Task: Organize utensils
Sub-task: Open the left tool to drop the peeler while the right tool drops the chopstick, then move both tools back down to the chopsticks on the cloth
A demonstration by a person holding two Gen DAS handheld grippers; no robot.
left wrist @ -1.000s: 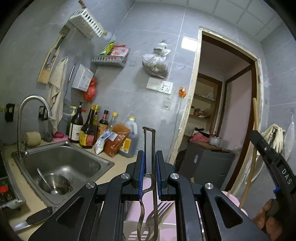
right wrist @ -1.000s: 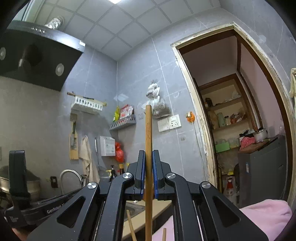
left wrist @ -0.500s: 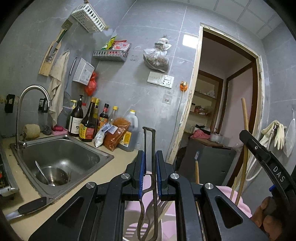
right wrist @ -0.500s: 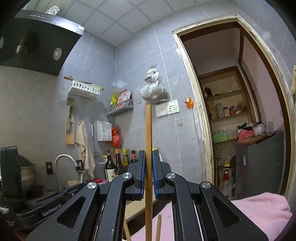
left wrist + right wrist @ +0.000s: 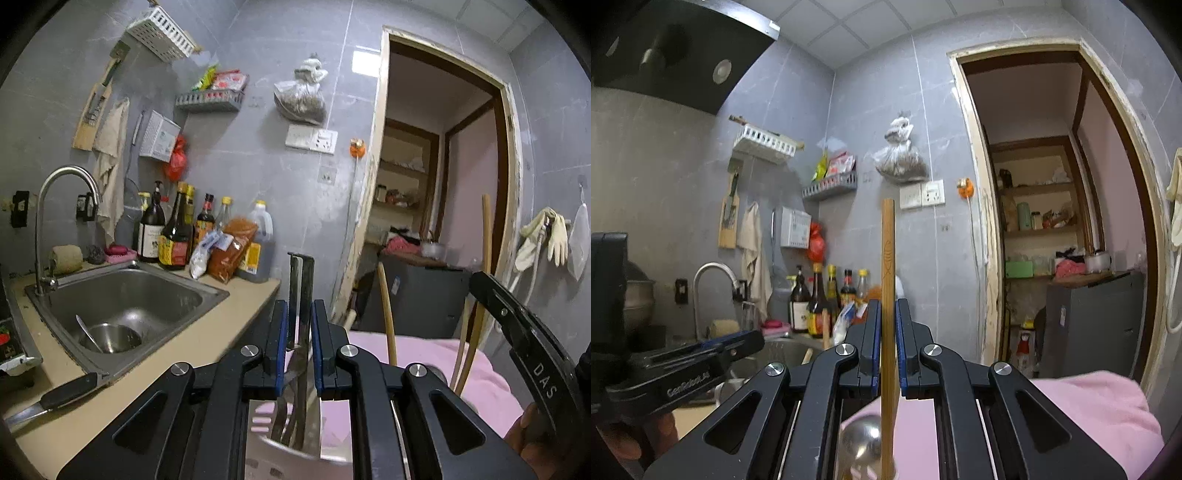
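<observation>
- left gripper fingers nearly closed, clamped on a flat metal utensil handle that stands upright between the blue pads; it looks like a loop-shaped handle, exact type of utensil hard to tell
- handle's lower end goes down into a white slotted utensil holder right below the left gripper; a metal fork sits in the same holder, tines up
- right gripper fingers pinched almost fully together on a wooden chopstick, held vertical, top end well above the fingers
- below the right gripper a rounded shiny metal piece just beside the chopstick's lower part, maybe a ladle or spoon bowl, unclear
- more wooden sticks stand upright to the right of the holder in the left view
- holder sits on a pink cloth at the right end of the surface
- sink with a steel bowl and spoon in it at the left part of the surface, sauce bottles along its back edge by the wall
- black-handled knife lies at the front edge of the surface, near the sink's front corner
- person's hand seen under the left gripper's body in the right view
</observation>
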